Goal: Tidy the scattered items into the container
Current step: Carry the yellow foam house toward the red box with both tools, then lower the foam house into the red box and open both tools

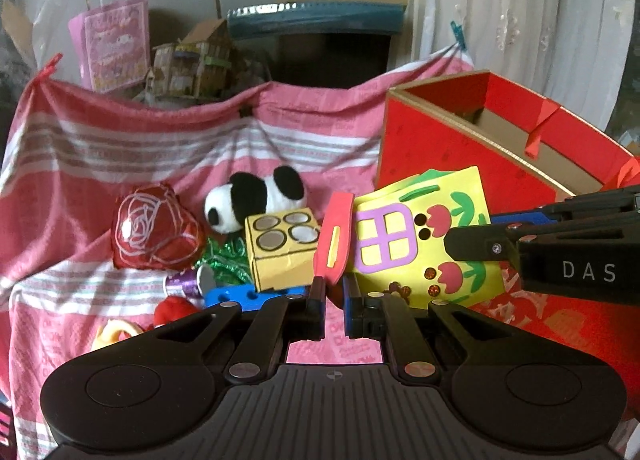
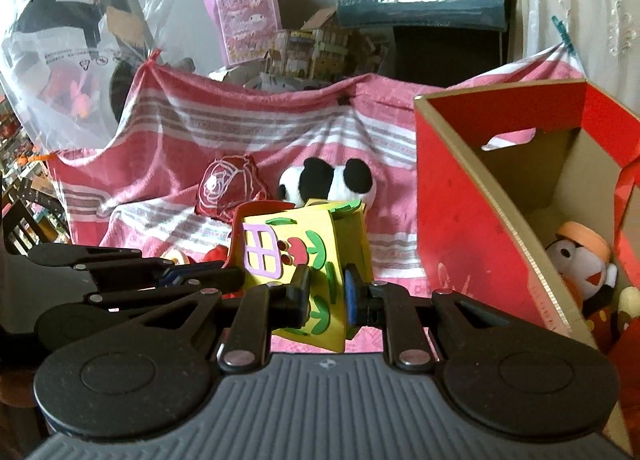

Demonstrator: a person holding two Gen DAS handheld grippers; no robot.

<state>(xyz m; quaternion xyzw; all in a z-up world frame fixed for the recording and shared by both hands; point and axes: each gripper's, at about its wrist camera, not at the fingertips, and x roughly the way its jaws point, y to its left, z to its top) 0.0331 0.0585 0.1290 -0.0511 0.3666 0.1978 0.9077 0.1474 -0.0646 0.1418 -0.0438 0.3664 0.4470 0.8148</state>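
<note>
1. The left gripper (image 1: pixel 335 292) pinches the red roof edge of the foam house (image 1: pixel 424 244), jaws nearly closed.
2. The right gripper (image 2: pixel 327 292) clamps the house's yellow wall.
3. The house hangs just beside the red box's (image 2: pixel 452 211) near rim.

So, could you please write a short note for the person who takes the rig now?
Left gripper: shut on the foam house's red roof edge.
Right gripper: shut on the same house, by its yellow wall.
Red box: to the right, a penguin plush already inside.
Left on the cloth: panda, rose cushion, yellow block and small items.
</note>
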